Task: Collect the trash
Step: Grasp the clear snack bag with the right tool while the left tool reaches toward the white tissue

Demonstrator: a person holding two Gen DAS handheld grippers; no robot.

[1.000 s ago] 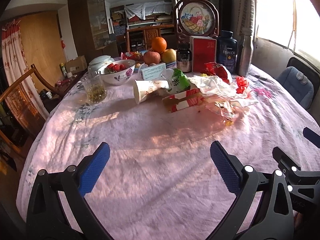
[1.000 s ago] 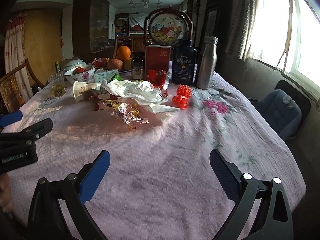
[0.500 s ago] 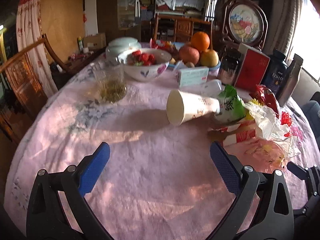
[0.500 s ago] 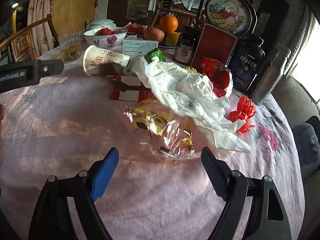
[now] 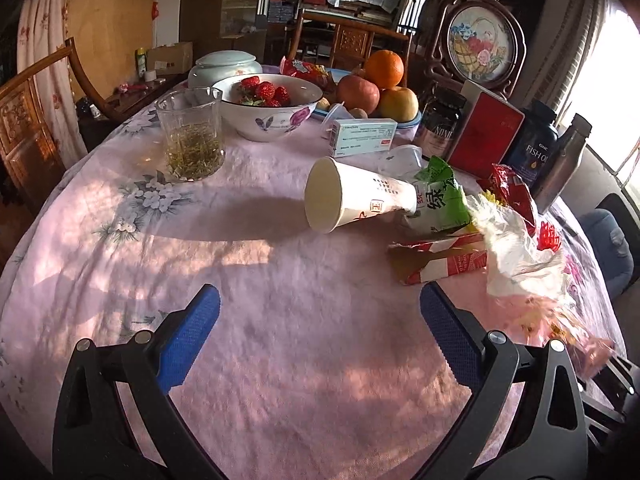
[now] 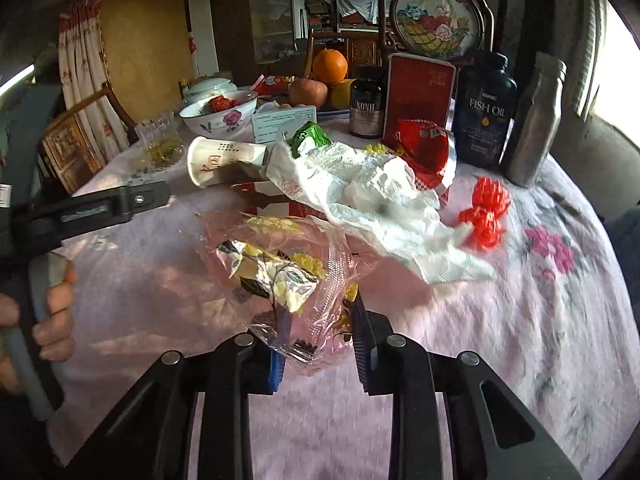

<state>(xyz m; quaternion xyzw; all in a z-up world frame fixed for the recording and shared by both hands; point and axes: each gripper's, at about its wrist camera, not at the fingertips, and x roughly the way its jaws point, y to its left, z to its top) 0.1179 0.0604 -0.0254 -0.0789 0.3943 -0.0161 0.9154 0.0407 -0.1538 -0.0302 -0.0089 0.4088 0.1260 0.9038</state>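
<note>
A heap of trash lies on the pink tablecloth (image 5: 280, 340). It holds a tipped paper cup (image 5: 352, 200) (image 6: 224, 160), a green packet (image 5: 440, 200), a torn red-and-white carton (image 5: 440, 260), crumpled white paper (image 6: 372, 196), a red wrapper (image 6: 428, 152) and a red ribbon (image 6: 486, 216). A clear plastic bag of wrappers (image 6: 280, 272) (image 5: 560, 320) lies nearest. My right gripper (image 6: 318, 332) is closing, its jaws pressing on the bag's near end. My left gripper (image 5: 320, 300) hovers open over bare cloth in front of the cup, nothing between its fingers.
Behind the trash stand a glass of tea (image 5: 192, 136), a bowl of strawberries (image 5: 272, 108), fruit (image 5: 384, 68), a medicine box (image 5: 364, 136), a red box (image 6: 420, 92), dark bottles (image 6: 484, 112) and a steel flask (image 6: 532, 120). A wooden chair (image 5: 24, 120) stands left. A hand (image 6: 56, 308) holds the left gripper's handle.
Both grippers moved in towards the trash. My right gripper went from wide open to closed around the near end of the clear bag. The left stayed open and now faces the cup.
</note>
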